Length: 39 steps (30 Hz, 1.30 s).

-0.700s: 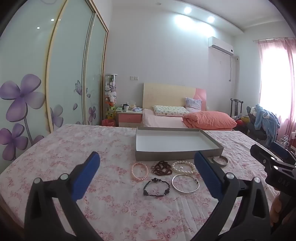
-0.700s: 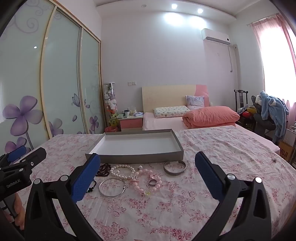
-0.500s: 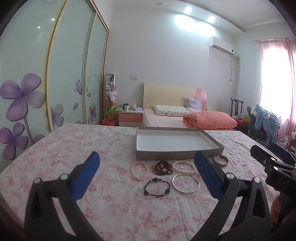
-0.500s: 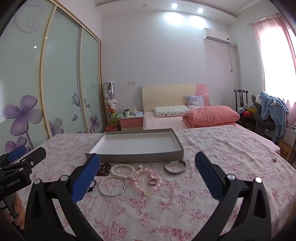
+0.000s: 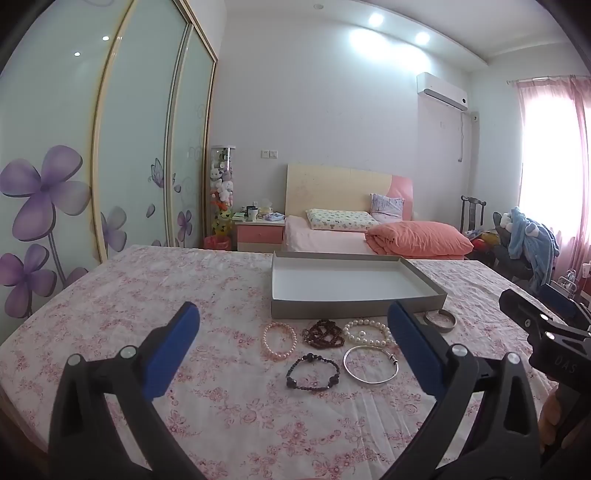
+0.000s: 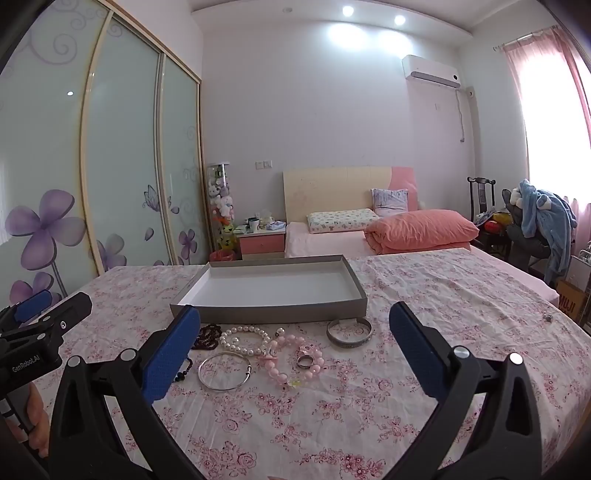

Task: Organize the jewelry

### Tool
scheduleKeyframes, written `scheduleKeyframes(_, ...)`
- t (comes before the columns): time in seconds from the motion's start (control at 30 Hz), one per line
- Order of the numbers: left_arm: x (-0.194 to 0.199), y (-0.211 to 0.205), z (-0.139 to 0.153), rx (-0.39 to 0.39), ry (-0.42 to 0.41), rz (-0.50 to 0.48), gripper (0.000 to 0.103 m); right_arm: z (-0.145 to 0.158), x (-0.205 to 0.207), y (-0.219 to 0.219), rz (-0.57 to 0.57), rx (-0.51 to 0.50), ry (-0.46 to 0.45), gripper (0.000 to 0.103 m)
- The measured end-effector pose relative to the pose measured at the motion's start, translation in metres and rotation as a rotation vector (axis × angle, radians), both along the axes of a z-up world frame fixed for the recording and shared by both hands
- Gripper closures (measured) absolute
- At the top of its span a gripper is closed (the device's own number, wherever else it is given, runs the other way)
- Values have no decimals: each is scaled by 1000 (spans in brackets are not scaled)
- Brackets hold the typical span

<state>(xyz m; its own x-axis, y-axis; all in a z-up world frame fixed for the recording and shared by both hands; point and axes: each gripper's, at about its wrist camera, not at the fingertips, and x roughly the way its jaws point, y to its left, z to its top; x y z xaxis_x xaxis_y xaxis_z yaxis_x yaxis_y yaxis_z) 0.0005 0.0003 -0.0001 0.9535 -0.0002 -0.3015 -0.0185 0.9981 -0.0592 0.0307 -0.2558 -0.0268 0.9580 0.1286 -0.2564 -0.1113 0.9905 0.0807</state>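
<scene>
Start step, nothing moved; left gripper (image 5: 291,347) and right gripper (image 6: 293,345) both gaped wide, empty; bracelets (image 6: 245,339) lay along tray's (image 6: 269,314) near wall, mid-table (image 6: 461,295); next: pinch one bracelet, lift into tray.

Bare floral cloth (image 6: 332,417) is left before the bracelets (image 6: 258,350); passage beyond is blocked by the grey tray (image 6: 273,314); open cloth lies rightward.

Both views are bright and evenly lit. Ceiling spotlights (image 5: 375,18) glare onto the wall below them, and the window (image 6: 554,110) beside the pink curtain is blown out white. Shadows are faint. Fisheye bending curves the wardrobe doors (image 5: 140,129), and the corners are black. Focus is sharp throughout.
</scene>
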Motion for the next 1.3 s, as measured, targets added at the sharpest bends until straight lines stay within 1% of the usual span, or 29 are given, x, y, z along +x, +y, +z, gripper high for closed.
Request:
scheduleKeyframes(0.97,1,1,0,3,0,2,4,-1,0,0,-2,1,-2,2)
scheduleKeyframes(1.3,2,-6,4,4,-4,7,4,0,3,-2,-4,3,-1,2)
